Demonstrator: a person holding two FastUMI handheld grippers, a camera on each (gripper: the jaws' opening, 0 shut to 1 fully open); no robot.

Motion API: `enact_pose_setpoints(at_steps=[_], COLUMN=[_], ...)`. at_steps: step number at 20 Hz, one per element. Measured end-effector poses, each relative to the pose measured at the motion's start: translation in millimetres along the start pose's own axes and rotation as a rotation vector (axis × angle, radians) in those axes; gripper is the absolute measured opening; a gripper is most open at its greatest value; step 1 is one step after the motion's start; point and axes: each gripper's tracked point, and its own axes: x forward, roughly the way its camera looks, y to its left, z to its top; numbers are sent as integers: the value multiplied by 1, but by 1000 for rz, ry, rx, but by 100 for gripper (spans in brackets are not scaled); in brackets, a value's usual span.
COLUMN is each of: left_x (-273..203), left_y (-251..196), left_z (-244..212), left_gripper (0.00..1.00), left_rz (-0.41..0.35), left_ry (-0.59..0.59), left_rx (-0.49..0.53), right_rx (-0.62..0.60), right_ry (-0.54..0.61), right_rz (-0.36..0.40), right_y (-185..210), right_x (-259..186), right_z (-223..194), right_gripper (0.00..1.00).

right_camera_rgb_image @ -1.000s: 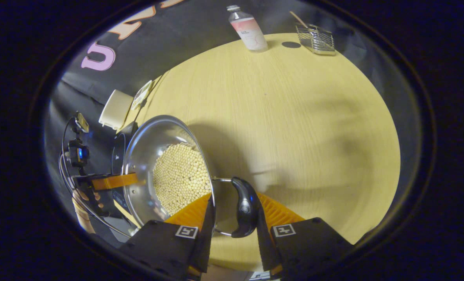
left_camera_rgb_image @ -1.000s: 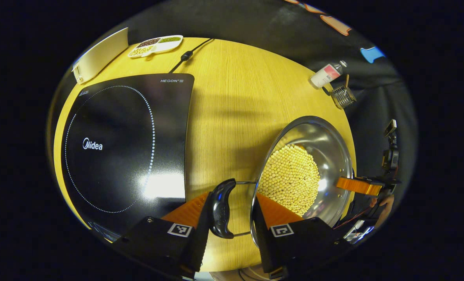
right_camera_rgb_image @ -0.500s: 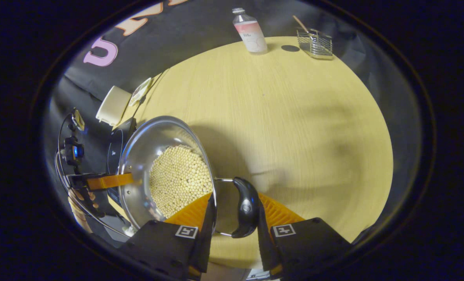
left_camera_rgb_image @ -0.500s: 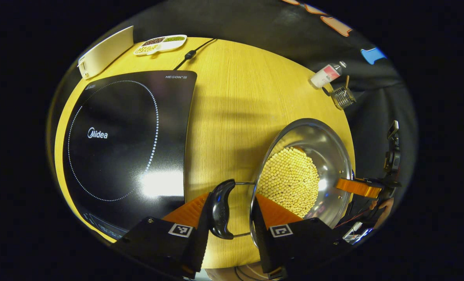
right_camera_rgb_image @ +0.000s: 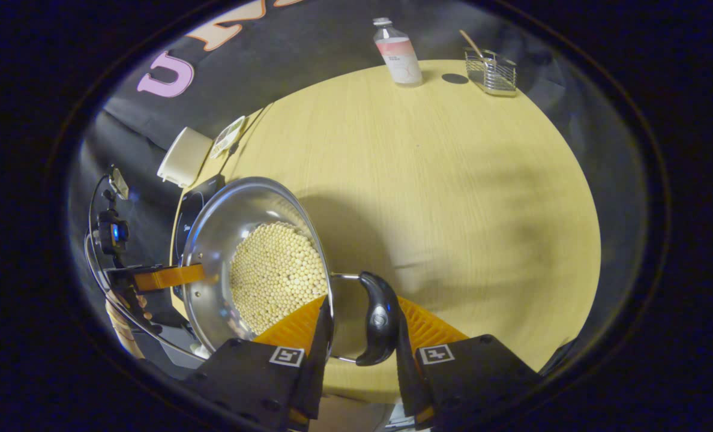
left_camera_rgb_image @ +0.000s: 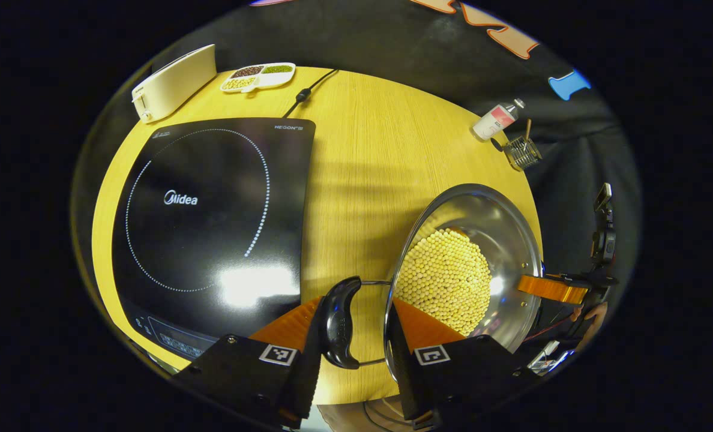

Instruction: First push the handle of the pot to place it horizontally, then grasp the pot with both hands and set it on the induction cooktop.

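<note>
A: Any writing to read?

B: The flat black glass induction cooktop at the round wooden table's left edge bears "Midea" in white inside its dotted ring, and "HEGON III" at its far right corner.

A: And the clear bottle with the pink label at the far edge?

B: Its print is too small to make out.

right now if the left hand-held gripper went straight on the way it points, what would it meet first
The left hand-held gripper already straddles the pot's black side handle. Beyond it lies bare wooden table, with the induction cooktop off to one side. Likely only the tabletop; depth is unclear.
</note>
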Motion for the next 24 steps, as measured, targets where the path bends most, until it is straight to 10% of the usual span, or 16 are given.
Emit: enact_pose_setpoints(at_steps=[24], left_x=[-84], left_y=[134], left_z=[25], left_gripper=[57], left_rz=[5], left_ry=[-48], left_rx=[-24], right_rx=[-24], right_ry=[-30], right_rz=[20], right_y=[169], right_x=[3], right_z=[-18], right_gripper=[48])
